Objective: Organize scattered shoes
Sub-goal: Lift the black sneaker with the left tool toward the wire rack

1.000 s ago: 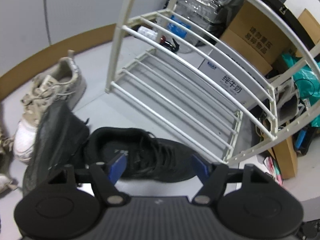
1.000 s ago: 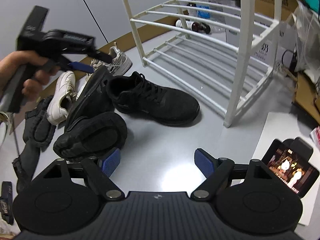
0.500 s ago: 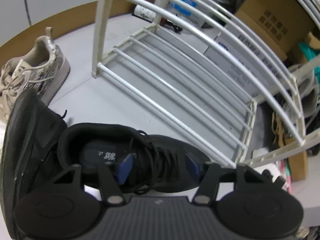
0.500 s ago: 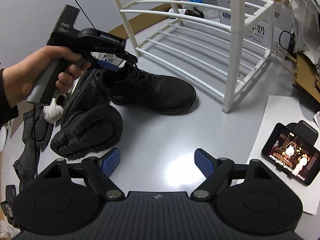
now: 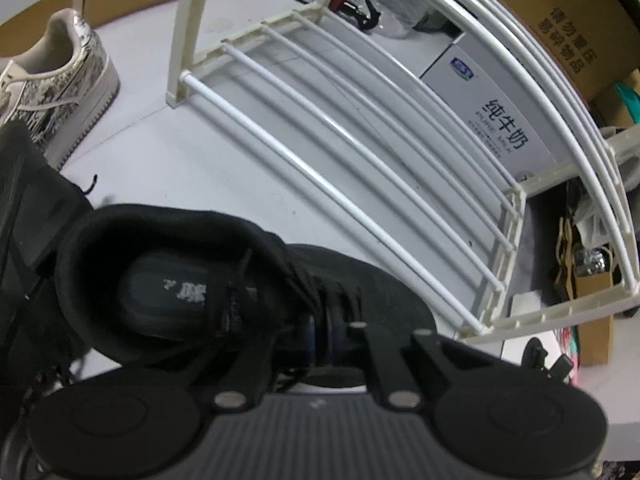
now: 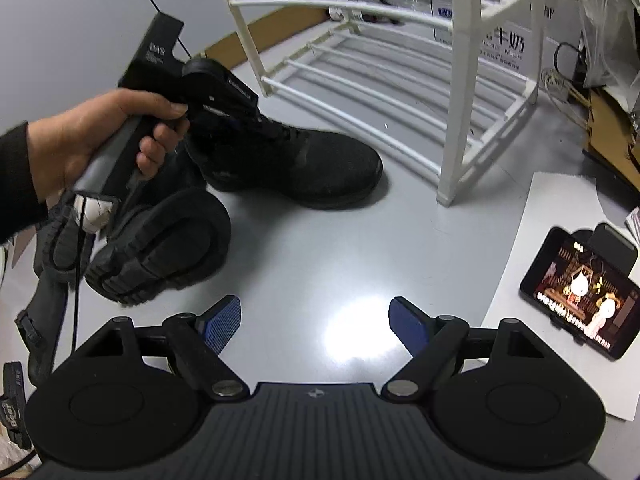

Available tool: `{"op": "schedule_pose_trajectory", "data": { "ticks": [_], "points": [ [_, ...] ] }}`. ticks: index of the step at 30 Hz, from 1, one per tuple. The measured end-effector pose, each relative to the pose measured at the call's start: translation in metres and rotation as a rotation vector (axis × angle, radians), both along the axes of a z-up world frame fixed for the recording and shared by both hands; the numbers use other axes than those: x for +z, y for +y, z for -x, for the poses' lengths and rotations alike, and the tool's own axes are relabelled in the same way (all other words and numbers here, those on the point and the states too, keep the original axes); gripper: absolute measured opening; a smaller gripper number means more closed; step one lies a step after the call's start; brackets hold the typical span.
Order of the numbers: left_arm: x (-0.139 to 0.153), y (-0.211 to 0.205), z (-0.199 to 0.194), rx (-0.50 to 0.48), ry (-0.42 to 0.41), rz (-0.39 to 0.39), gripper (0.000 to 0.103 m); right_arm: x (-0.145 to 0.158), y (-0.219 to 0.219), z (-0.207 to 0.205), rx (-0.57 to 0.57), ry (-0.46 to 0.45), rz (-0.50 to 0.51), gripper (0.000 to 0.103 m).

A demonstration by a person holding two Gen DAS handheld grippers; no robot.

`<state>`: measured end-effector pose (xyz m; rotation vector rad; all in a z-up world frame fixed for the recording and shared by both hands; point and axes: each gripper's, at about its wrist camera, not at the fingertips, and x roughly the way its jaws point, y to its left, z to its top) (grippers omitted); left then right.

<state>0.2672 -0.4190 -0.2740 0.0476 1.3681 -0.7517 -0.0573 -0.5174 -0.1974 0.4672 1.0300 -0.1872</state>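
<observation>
A black lace-up sneaker [image 5: 168, 280] stands upright on the grey floor before the white shoe rack [image 5: 320, 128]. My left gripper [image 5: 320, 334] reaches into its mouth from above, its jaws closing tight on the tongue and laces, the blue pads pressing them. In the right wrist view a hand [image 6: 80, 140] holds that gripper over the same sneaker [image 6: 320, 164]. A second black shoe [image 6: 160, 248] lies on its side, sole facing me. My right gripper [image 6: 316, 320] hangs open above bare floor, nothing between its fingers.
A patterned white sneaker [image 5: 60, 80] stands at the far left. A phone [image 6: 580, 300] lies on white paper [image 6: 560, 220] at the right. Grey strapped footwear [image 6: 52, 248] lies left of the tipped shoe. Boxes [image 5: 492, 108] and bottles crowd behind the rack [image 6: 452, 120].
My left gripper dropped down onto the black sneaker and went from wide open to shut on its tongue and laces. The right gripper sank slightly and stayed open.
</observation>
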Motion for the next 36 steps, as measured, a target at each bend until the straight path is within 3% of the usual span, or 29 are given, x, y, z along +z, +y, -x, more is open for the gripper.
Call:
{"op": "schedule_pose_trajectory", "data": {
  "ticks": [8, 17, 36],
  "points": [
    [0.001, 0.015, 0.011, 0.101, 0.079, 0.079, 0.002, -0.01, 0.0, 0.001, 0.009, 0.026, 0.002, 0.085],
    [-0.003, 0.016, 0.04, 0.105, 0.149, 0.122, 0.002, -0.019, 0.002, 0.007, 0.024, 0.053, 0.002, 0.085],
    [-0.02, 0.027, 0.093, 0.231, 0.259, 0.216, 0.002, -0.033, -0.006, 0.014, 0.017, 0.084, 0.01, 0.085]
  ]
}}
